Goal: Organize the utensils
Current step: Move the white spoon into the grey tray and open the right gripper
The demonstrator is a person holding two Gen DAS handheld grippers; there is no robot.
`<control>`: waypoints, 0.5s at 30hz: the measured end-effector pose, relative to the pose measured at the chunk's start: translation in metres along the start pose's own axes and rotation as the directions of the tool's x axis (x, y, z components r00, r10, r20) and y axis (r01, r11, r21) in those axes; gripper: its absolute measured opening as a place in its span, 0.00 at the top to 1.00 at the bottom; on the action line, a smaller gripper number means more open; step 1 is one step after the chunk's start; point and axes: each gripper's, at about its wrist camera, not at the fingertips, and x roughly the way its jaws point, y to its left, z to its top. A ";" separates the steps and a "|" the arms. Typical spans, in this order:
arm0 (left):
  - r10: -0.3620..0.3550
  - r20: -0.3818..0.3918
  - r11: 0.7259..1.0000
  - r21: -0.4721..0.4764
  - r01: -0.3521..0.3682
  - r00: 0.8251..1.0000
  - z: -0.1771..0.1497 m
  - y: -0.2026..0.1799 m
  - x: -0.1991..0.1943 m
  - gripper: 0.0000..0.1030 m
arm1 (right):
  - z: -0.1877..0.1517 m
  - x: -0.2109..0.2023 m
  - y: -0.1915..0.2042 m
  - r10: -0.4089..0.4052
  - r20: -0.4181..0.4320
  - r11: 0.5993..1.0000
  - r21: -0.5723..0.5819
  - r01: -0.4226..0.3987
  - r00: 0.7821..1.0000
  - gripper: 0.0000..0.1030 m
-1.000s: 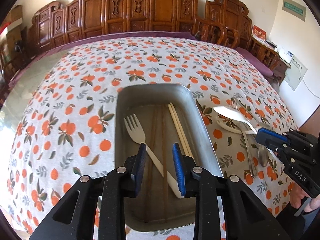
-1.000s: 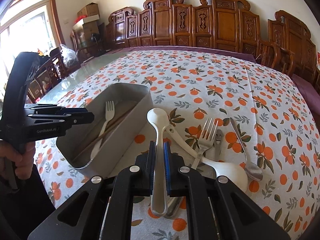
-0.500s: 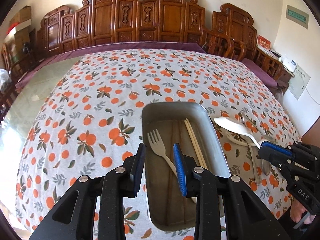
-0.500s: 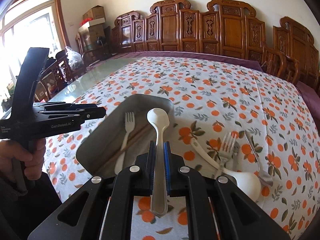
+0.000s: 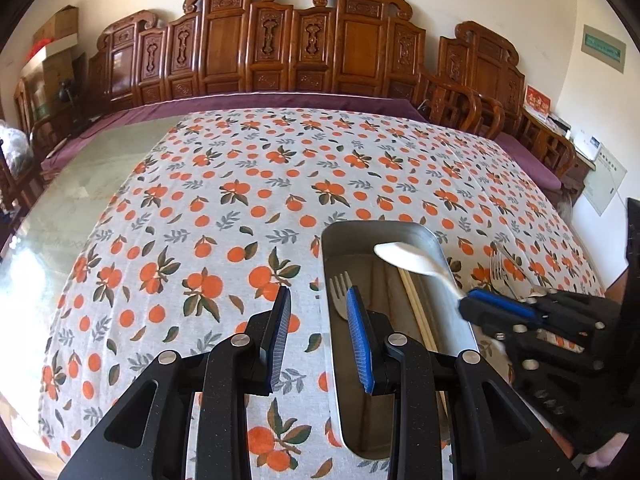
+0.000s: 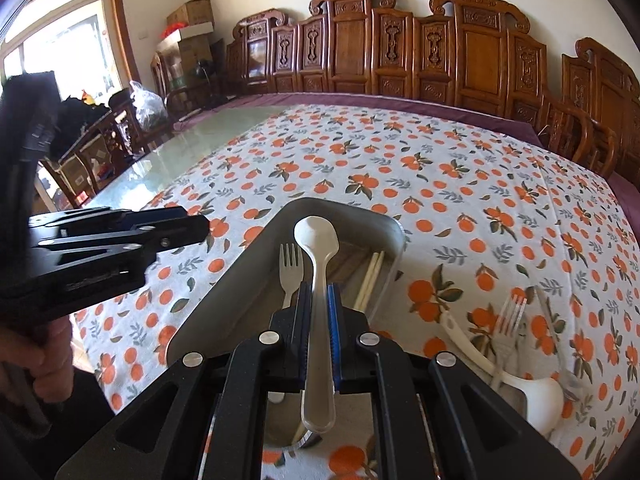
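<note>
The right gripper clamps a white spoon over the metal tray, hiding part of the fork and chopsticks inside, while the left gripper gapes empty above the orange-print cloth, carved chairs beyond.

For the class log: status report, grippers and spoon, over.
Right gripper shut on white spoon, above metal tray. Left gripper open, holding nothing. Fork and chopsticks already in tray.
</note>
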 end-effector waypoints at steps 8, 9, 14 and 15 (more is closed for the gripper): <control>0.009 -0.004 1.000 -0.010 -0.009 1.000 0.001 0.005 0.002 0.74 | 0.002 0.033 0.004 -0.033 -0.053 0.999 0.015 0.034 0.998 0.90; 0.011 -0.004 1.000 -0.010 -0.011 1.000 0.001 0.005 0.002 0.74 | 0.003 0.035 0.004 -0.037 -0.058 0.999 0.017 0.038 0.998 0.90; 0.017 -0.005 1.000 -0.012 -0.017 1.000 0.000 0.005 0.002 0.74 | 0.003 0.045 0.007 -0.045 -0.077 0.999 0.013 0.046 0.996 0.90; 0.016 -0.003 1.000 -0.012 -0.016 1.000 0.001 0.005 0.002 0.74 | 0.003 0.045 0.007 -0.037 -0.079 0.999 0.016 0.038 0.996 0.90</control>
